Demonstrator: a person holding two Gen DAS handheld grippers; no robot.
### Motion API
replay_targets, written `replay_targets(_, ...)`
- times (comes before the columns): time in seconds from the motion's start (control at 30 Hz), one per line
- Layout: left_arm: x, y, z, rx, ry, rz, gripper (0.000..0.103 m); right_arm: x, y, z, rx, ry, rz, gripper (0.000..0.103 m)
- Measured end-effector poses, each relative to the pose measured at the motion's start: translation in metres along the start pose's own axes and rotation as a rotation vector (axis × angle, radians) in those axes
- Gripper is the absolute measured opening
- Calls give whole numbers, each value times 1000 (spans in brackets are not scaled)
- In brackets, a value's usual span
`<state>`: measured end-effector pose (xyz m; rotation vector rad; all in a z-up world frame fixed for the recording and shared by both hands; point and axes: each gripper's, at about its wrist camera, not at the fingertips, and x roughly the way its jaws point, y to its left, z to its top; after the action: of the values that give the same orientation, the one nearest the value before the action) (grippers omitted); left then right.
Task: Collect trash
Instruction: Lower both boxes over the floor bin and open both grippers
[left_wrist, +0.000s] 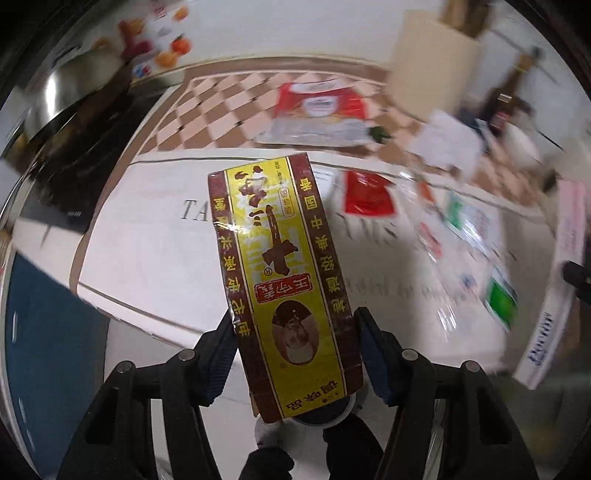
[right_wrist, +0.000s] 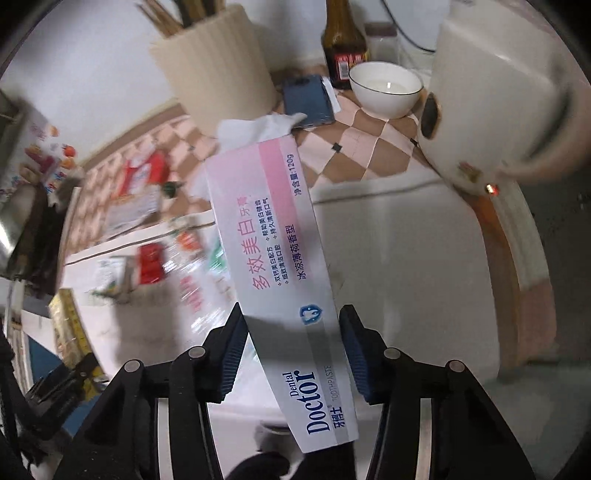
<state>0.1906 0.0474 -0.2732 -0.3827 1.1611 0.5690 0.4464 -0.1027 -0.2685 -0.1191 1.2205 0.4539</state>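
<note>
Boxes fill both grippers at once. The left gripper (left_wrist: 295, 354) has its jaws pinching a yellow-and-brown seasoning box (left_wrist: 284, 280) across its narrow width near the lower end, so the box's long axis runs straight out from the jaws toward the top of the frame, leaning slightly left. The right gripper (right_wrist: 291, 354) holds a white-and-pink toothpaste box (right_wrist: 277, 258) the same way, pads pressed on its two long edges near the bottom, long axis slanting up and to the left. Both boxes hang over a white sheet (left_wrist: 147, 251) that covers the counter, and more litter lies on it beyond the box ends: a red packet (left_wrist: 367, 199) just right of the seasoning box's top, a larger red-and-white bag (left_wrist: 317, 110) on the checkered cloth (left_wrist: 207, 107) at upper centre, and green-printed wrappers (left_wrist: 500, 299) at the right edge, all blurred. A crumpled tissue (right_wrist: 258, 129) sits just past the toothpaste box's far end. I see no bin in either view, so I would judge that both arms must carry their loads away before reaching for the rest; with both sets of jaws occupied, neither can take the loose wrappers yet.
</note>
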Motion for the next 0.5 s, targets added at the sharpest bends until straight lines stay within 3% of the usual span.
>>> replay_targets(0.17,8,4,-47,108,37,-109,58,-40,24,-101,103,-37,39,52)
replay_targets(0.27,47,5,-91,170,137,-135,58,-32,28,-178,166,5,45,52)
replay_targets(0.4,133,13,-160,189,325,-156,58,33,22,-268,223,151,23,52)
replay_targets(0.5,210,16,-202,185,440,-158,58,119,8,-338,295,293,17,52)
